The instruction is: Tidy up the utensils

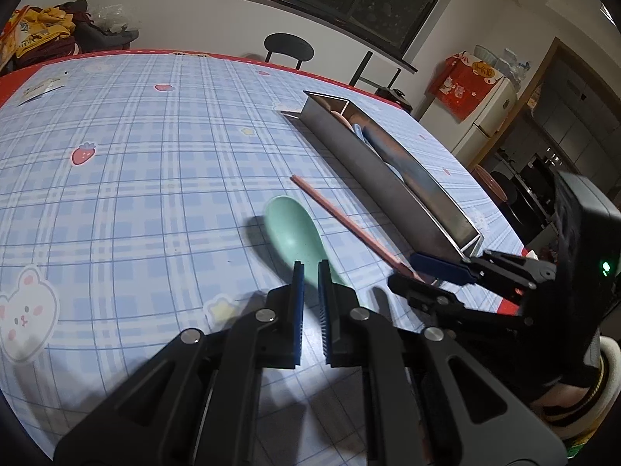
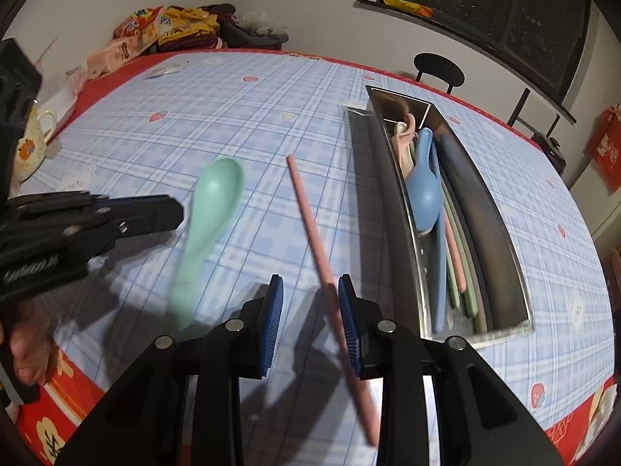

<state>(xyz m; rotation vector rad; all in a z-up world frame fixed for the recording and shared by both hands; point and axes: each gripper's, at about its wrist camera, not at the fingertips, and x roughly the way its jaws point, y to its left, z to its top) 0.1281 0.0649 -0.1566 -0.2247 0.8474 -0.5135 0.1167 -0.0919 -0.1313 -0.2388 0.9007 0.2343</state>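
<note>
Right hand-held gripper [image 2: 310, 322] stands parted, the slim pink plastic chopstick [image 2: 310, 217] grazing one pad; closing off-centre could flick it away from the steel tray [image 2: 392, 209] beyond. Left hand-held gripper [image 1: 310, 310] clamps the green spoon [image 1: 295, 229].

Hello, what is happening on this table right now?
A person is sorting utensils into a metal tray with two handheld grippers. The tray already holds a blue spoon and other utensils. The left gripper is shut on the handle of a green spoon. A pink chopstick runs between the fingers of the right gripper, against one pad; whether it is held is unclear. Neither is in the tray yet.
</note>
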